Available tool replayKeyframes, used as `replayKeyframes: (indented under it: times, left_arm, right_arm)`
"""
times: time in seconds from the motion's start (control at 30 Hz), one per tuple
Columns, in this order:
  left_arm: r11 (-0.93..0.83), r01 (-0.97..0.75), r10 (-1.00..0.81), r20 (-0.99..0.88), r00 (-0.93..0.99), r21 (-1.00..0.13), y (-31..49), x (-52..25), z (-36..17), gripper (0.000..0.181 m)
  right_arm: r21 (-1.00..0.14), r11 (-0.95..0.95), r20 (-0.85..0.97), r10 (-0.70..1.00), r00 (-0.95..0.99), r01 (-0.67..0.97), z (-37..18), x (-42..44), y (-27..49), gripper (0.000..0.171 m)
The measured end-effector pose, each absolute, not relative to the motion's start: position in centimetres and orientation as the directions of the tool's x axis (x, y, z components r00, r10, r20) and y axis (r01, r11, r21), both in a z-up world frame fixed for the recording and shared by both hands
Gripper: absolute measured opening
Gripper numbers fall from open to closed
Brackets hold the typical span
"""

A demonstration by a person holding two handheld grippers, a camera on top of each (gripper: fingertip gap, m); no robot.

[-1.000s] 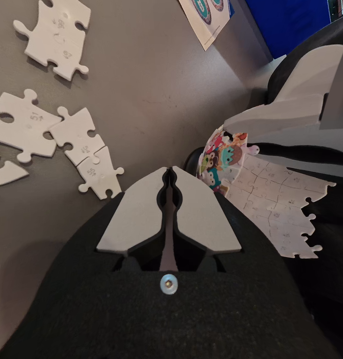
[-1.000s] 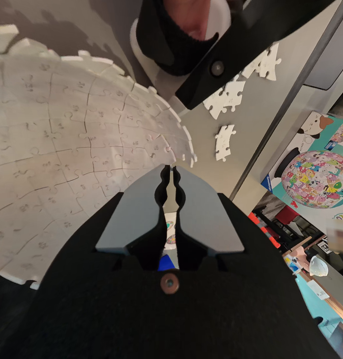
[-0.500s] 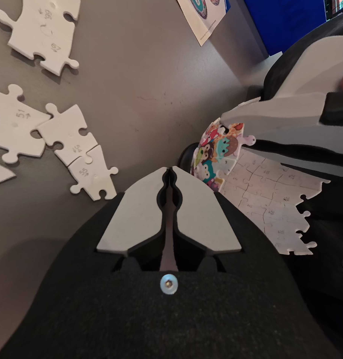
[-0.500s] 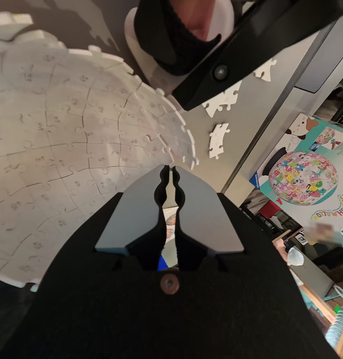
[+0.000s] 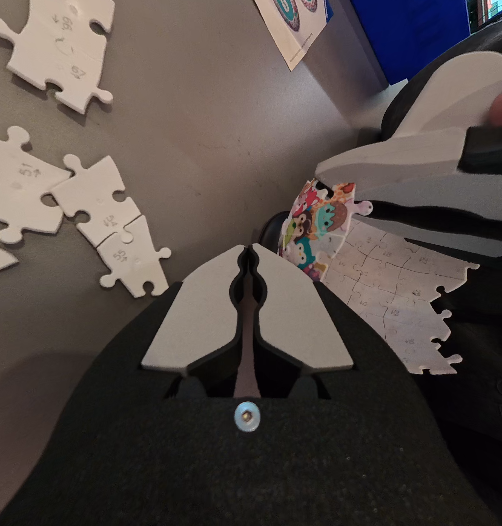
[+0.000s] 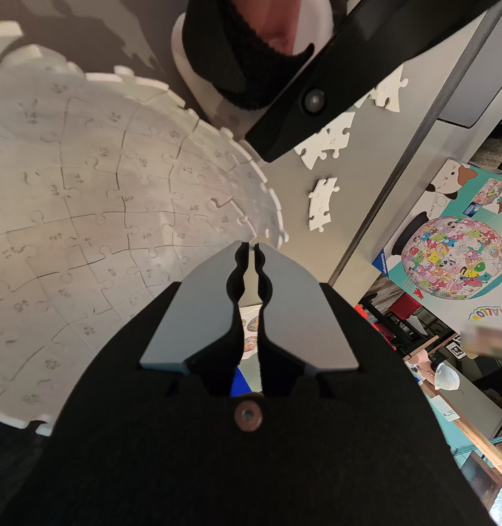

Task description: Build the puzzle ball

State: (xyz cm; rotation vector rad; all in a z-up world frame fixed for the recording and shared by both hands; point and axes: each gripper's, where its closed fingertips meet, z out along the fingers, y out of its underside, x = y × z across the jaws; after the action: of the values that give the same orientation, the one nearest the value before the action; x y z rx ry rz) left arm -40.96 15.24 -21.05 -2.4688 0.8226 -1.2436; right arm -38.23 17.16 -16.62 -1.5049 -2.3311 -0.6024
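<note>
Grey table; printed leaflet at far edge; blue panel behind; cluttered room beyond.

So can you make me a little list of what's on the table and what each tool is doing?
table: grey tabletop
puzzle ball: curved, half-built shell of joined white-backed pieces, cartoon animals on its outer side
loose pieces: flat white jigsaw pieces, face down, some joined in pairs
left tool: shut, holding nothing, beside the shell
right tool: nearly shut, pinching the shell's rim
paper: white printed sheet at the table's far edge
box: teal puzzle box picturing a colourful ball, beyond the table
</note>
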Motion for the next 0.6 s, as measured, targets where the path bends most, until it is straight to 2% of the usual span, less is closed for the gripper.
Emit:
replayKeyframes:
  times: [0.6]
  left_arm:
    - [-0.808,-0.369,-0.589,0.652,0.477,-0.459,15.3,-40.88,-21.05,0.0]
  right_arm:
    - [0.182,0.356,0.461,0.792,-0.4,0.916,-16.76,-38.15,17.18,0.009]
